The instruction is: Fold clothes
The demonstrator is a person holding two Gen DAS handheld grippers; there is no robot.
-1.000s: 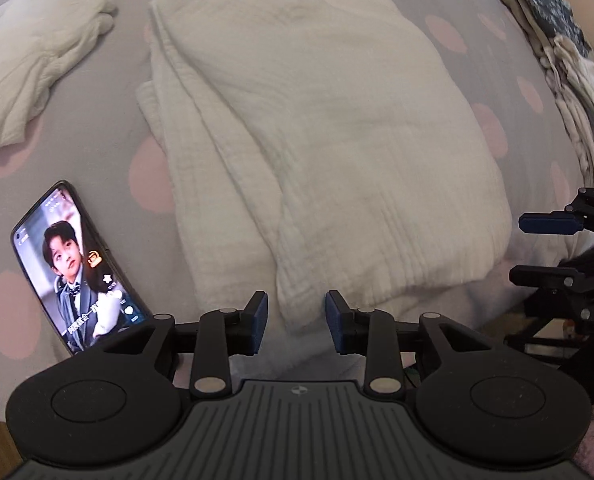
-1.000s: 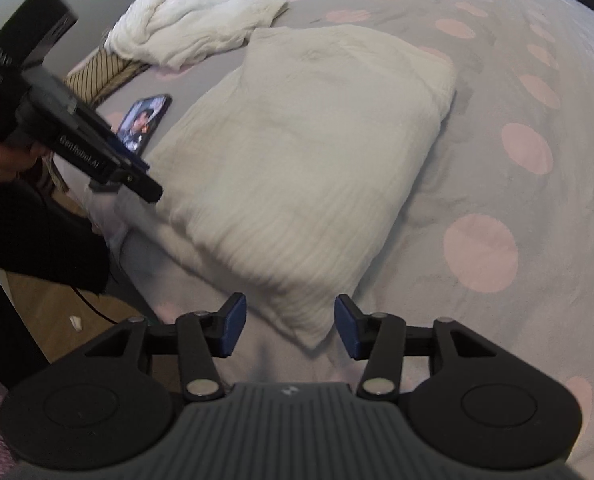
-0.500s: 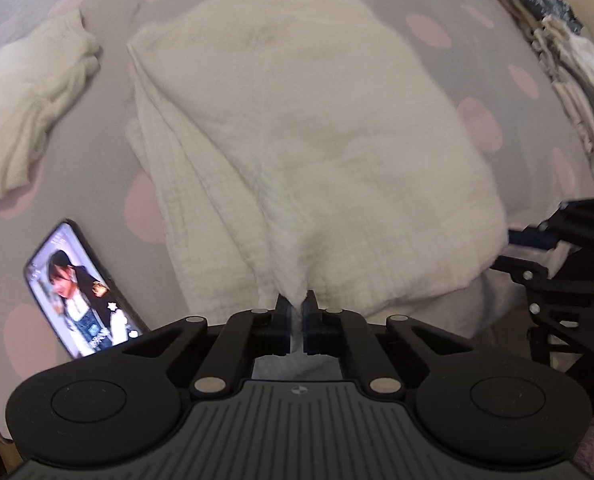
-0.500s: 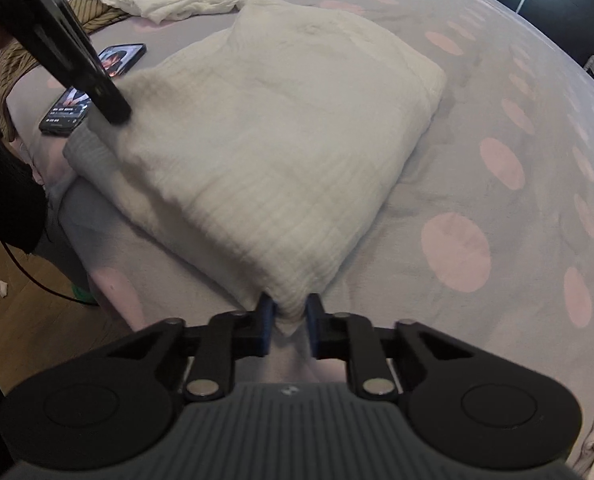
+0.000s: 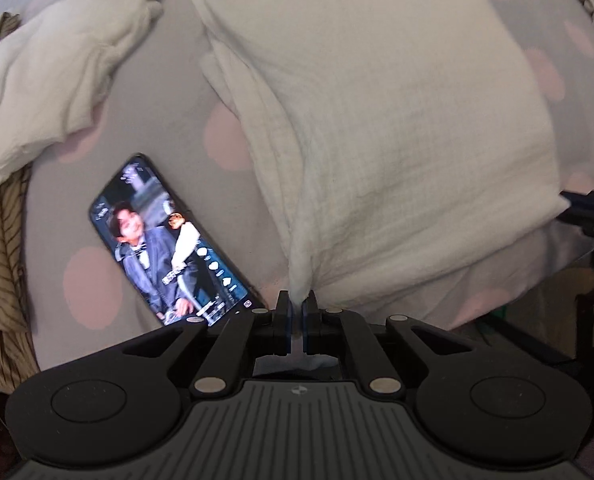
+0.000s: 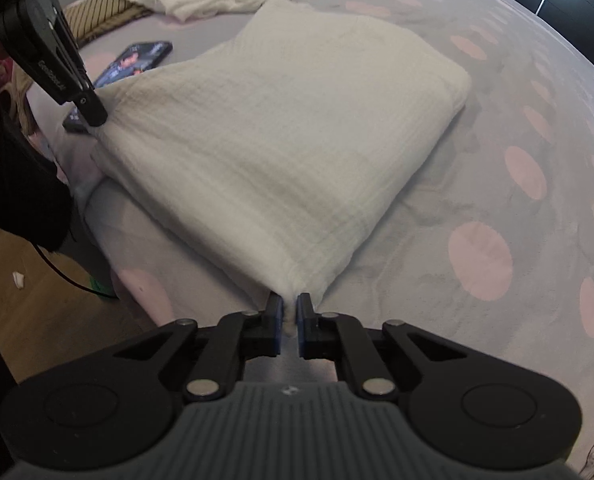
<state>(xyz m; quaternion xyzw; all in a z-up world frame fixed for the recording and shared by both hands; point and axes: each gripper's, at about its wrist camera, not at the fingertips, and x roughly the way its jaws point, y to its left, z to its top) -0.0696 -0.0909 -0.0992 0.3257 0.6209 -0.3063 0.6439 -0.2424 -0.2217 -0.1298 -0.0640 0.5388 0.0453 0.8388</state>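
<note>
Two near corners of the cloth (image 5: 397, 112) are pinched, one per claw, and the coming move seems to turn on that: the whole garment lies forward of both claws, so a fold would carry the near edge away over the far edge.

Left wrist view: the left gripper (image 5: 295, 312) has its jaws pressed together on a gathered tip of the cloth's near-left corner. From that pinch the cloth fans out ahead and to the right on the bed (image 5: 169, 92). A phone (image 5: 169, 240) lies just left of the cloth, close beside the claw; a rumpled garment (image 5: 57, 68) sits further left of the cloth, apart from it. The other tool shows at the cloth's right edge.

Right wrist view: the right gripper (image 6: 289, 322) is shut on the cloth's (image 6: 289, 140) near-right corner, at the bed's (image 6: 517, 240) edge. The left gripper (image 6: 93, 114) touches the cloth's left corner. Both claws appear equally near, the held edge running between them; the cloth's far edge lies well ahead.
</note>
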